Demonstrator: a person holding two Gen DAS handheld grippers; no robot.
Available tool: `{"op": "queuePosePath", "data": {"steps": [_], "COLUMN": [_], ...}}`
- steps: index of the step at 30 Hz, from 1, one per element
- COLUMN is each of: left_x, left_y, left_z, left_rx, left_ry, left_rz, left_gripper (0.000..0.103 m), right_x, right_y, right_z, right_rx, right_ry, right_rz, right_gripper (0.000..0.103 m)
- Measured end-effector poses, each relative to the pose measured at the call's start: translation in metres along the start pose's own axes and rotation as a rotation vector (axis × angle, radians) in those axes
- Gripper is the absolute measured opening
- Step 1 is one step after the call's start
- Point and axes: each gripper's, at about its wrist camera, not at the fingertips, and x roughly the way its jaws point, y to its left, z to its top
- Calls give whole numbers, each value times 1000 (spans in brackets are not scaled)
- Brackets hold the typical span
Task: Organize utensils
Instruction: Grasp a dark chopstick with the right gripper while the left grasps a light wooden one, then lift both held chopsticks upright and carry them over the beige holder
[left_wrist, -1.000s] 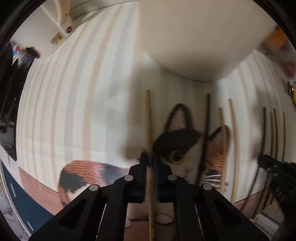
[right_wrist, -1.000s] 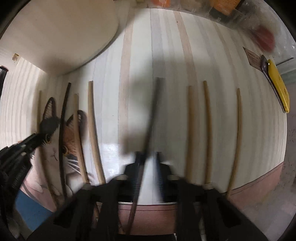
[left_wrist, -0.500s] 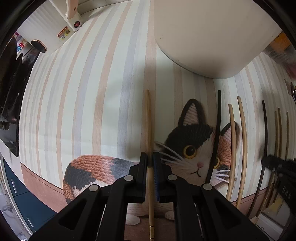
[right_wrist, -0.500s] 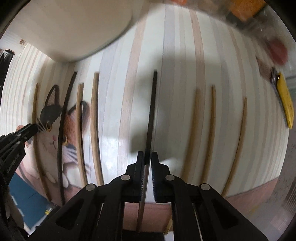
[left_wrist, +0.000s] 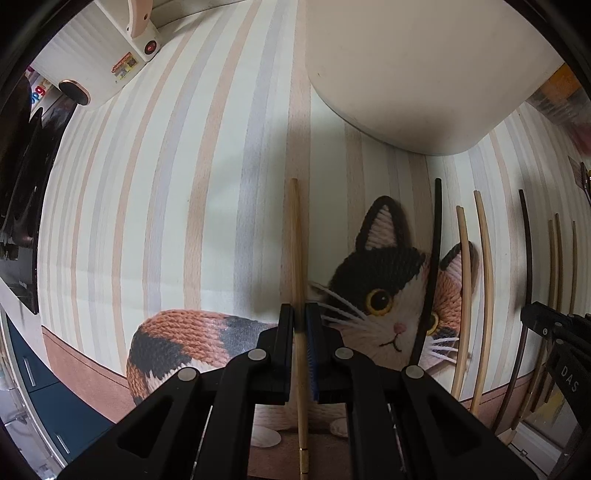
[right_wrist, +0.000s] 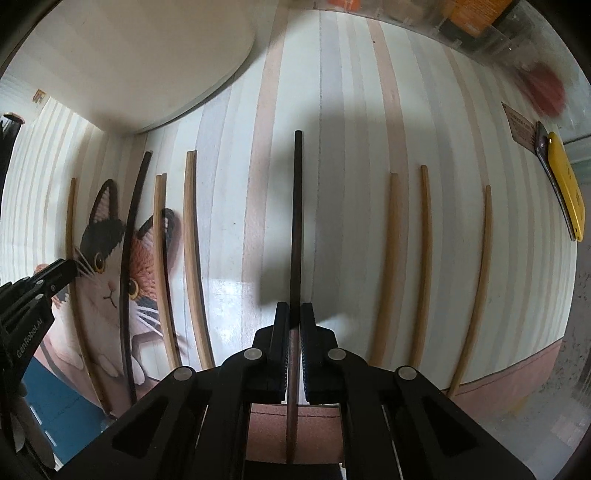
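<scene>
Both views have steadied: the left gripper (left_wrist: 300, 325) still pinches a light chopstick (left_wrist: 296, 251), the right gripper (right_wrist: 290, 317) a dark chopstick (right_wrist: 296, 221), so sorting can continue.

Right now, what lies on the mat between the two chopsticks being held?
In the right wrist view, a dark chopstick and two light ones lie between the held light chopstick and the held dark one.

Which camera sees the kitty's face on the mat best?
The left wrist view. The cat's face is large there, with both ears, nose and whiskers showing, crossed by one black chopstick. The right wrist view shows it small at the left edge, behind several chopsticks.
</scene>
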Motion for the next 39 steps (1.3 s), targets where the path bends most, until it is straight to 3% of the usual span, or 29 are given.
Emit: {"op": "queuePosePath", "data": {"steps": [16, 24, 39], "left_x": [0, -13, -73], "left_y": [-10, -4, 4], "left_z": [4, -5, -25], "left_rx": [21, -4, -36], "left_ry": [-10, -68, -199], "left_rz": [35, 48, 32], "left_gripper": [4, 4, 4], "right_x": [4, -3, -65], "right_y": [2, -11, -16], "right_z": [10, -2, -15], "right_rx": [11, 87, 85], "right_ry": [25, -30, -201], "right_rz": [-19, 8, 52], "right_gripper": [7, 6, 6]}}
